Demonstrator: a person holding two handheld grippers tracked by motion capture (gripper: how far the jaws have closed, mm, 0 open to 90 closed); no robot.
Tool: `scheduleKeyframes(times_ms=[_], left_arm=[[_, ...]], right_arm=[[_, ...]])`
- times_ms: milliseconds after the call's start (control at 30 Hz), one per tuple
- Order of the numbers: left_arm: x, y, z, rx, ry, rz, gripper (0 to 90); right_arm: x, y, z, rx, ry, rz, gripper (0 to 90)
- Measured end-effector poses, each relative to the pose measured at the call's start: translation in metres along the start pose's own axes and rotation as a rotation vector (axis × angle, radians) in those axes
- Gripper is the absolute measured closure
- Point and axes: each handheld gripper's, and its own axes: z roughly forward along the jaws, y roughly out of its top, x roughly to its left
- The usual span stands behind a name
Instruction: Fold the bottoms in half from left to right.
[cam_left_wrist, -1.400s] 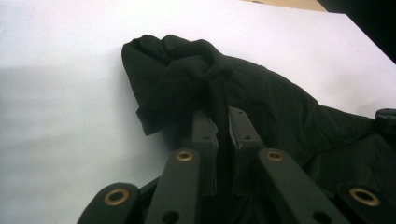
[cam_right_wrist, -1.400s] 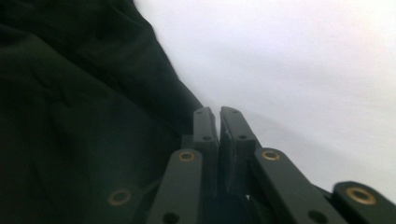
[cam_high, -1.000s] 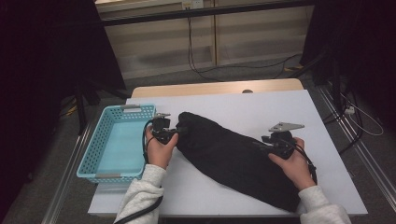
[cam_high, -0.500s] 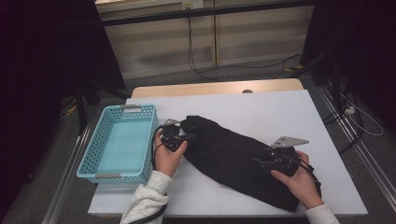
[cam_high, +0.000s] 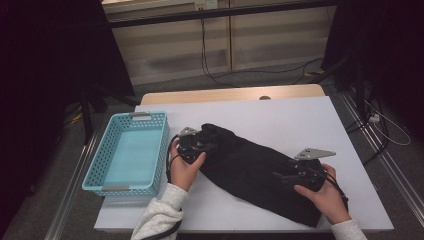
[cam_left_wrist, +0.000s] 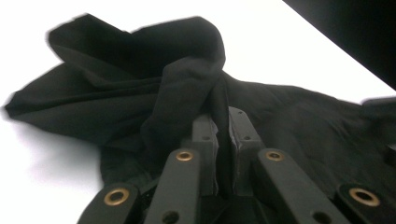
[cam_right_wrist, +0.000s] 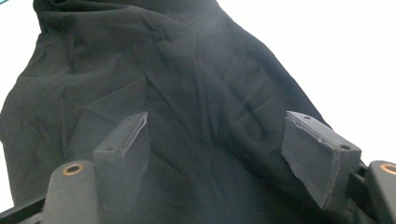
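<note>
Black garment (cam_high: 255, 172) lying diagonally, roughly far-left to near-right

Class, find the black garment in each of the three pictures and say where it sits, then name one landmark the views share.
High view: black garment lies diagonally across the table's middle, right of the blue basket.
Left gripper view: it spans the centre, a fold pinched between the shut jaws.
Right gripper view: it covers the left and centre, beyond the open jaws.
Shared landmark: the white table.

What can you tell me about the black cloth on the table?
The black cloth is soft, matte and wrinkled, lying slantwise on the white table, right of the blue basket. Its far end is bunched up, pinched in the left tongs. The right tongs have just been opening and stand spread over its near end, not gripping.
</note>
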Motion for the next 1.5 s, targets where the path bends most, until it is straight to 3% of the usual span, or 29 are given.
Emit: scheduleKeyframes(times_ms=[167,233,433,1067,1167,1300,1367,1433,1500], left_arm=[[-0.019,-0.013,0.011,0.063,-0.064,0.055,83.3],[-0.022,-0.019,0.014,0.091,-0.065,0.067,83.3],[-0.026,-0.028,0.016,0.110,-0.066,0.102,82.9],[-0.026,-0.026,0.018,0.102,-0.057,0.121,82.8],[-0.024,-0.019,0.015,0.074,-0.058,0.105,83.0],[-0.031,-0.009,0.009,0.040,-0.087,0.124,83.3],[-0.044,-0.012,0.012,0.070,-0.120,0.180,83.3],[-0.054,-0.019,0.021,0.126,-0.160,0.202,83.0],[-0.058,-0.028,0.030,0.167,-0.168,0.220,82.4]], right_arm=[[-0.004,-0.002,-0.001,-0.005,-0.008,0.010,23.7],[-0.005,-0.003,-0.001,-0.005,-0.010,0.007,23.7],[-0.004,-0.003,-0.001,-0.002,-0.010,0.008,23.7],[0.000,-0.005,0.007,0.016,-0.010,-0.005,23.2],[0.000,-0.005,0.007,0.015,-0.010,-0.006,23.2],[0.000,-0.005,0.007,0.015,-0.011,-0.005,23.1],[0.000,-0.005,0.007,0.016,-0.011,-0.006,23.1],[0.000,-0.005,0.007,0.020,-0.011,-0.006,23.0],[0.000,-0.006,0.007,0.020,-0.015,-0.001,23.0]])
